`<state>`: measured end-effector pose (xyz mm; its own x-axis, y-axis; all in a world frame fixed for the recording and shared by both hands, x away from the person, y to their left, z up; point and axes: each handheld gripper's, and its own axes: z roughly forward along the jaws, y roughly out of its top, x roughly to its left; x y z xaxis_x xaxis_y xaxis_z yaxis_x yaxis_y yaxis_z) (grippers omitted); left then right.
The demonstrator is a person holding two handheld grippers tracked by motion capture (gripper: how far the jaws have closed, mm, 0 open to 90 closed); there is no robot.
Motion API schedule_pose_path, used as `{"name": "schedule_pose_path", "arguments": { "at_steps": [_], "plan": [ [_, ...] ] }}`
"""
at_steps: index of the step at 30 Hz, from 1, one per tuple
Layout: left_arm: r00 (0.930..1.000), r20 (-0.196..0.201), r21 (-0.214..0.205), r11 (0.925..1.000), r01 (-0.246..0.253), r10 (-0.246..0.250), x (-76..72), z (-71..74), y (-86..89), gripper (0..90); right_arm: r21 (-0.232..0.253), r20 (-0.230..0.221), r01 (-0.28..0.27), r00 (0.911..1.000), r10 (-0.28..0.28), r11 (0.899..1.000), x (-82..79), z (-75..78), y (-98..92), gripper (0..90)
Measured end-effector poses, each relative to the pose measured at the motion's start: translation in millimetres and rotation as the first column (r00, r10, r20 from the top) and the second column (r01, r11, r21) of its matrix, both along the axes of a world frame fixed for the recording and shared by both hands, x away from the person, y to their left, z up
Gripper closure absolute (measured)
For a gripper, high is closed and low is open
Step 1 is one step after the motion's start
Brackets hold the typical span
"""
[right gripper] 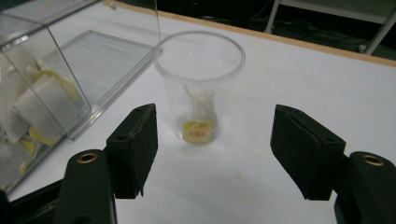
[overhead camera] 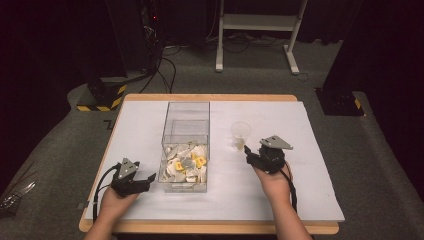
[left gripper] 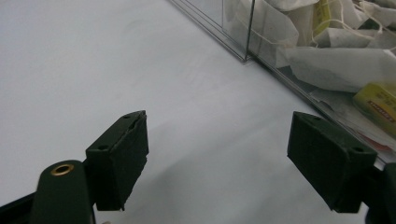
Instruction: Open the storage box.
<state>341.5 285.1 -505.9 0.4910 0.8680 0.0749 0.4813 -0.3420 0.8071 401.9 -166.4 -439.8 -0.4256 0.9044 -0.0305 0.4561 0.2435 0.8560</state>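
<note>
Room: dark curtains are hanging around a grey carpeted floor, with cables and a white frame standing behind the table (overhead camera: 150, 220).
Surface: white sheet (overhead camera: 280, 190) is covering the wooden table top.
Clear box (overhead camera: 185, 145): standing on the sheet toward the left of middle, lying lengthwise away from the person; its near compartment is holding a heap of tea bags (overhead camera: 186, 166), white sachets with yellow tags, while the far compartment is showing nothing that I can make out.
Plastic cup (overhead camera: 240, 135): standing upright on the sheet, right of the box and apart from it; one tea bag (right gripper: 198, 126) is lying inside it, its yellow tag resting at the bottom.
Right gripper (overhead camera: 252, 155): hovering just beside the near side of the cup, pointing toward it; jaws are standing spread apart and gripping nothing, with the cup ahead of them, not touching.
Left gripper (overhead camera: 146, 179): resting low by the near left corner of the box, pointing at its wall; jaws are standing released, with bare sheet between them.
</note>
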Motion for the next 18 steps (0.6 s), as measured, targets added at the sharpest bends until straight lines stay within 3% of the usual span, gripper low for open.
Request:
{"name": "schedule_pose_path", "arguments": {
  "at_steps": [3,12,18],
  "plan": [
    [0.9999,-0.011,-0.006,1.0000,0.004,-0.004,1.0,-0.1,0.5,21.6,-0.004,-0.026,0.005,0.9997,-0.005,1.000,-5.7,-10.1,-3.2,32.1],
    [0.9999,0.012,-0.020,0.9997,0.012,-0.012,-1.8,0.5,1.2,21.6,-0.022,-0.103,0.029,0.9942,-0.031,0.999,-23.4,-44.3,-15.2,32.9],
    [0.9998,0.012,-0.013,0.9998,0.017,-0.017,-2.0,0.8,0.9,21.6,-0.047,-0.152,0.011,0.9883,-0.017,0.999,-36.8,-55.1,-19.5,33.6]
  ]
}}
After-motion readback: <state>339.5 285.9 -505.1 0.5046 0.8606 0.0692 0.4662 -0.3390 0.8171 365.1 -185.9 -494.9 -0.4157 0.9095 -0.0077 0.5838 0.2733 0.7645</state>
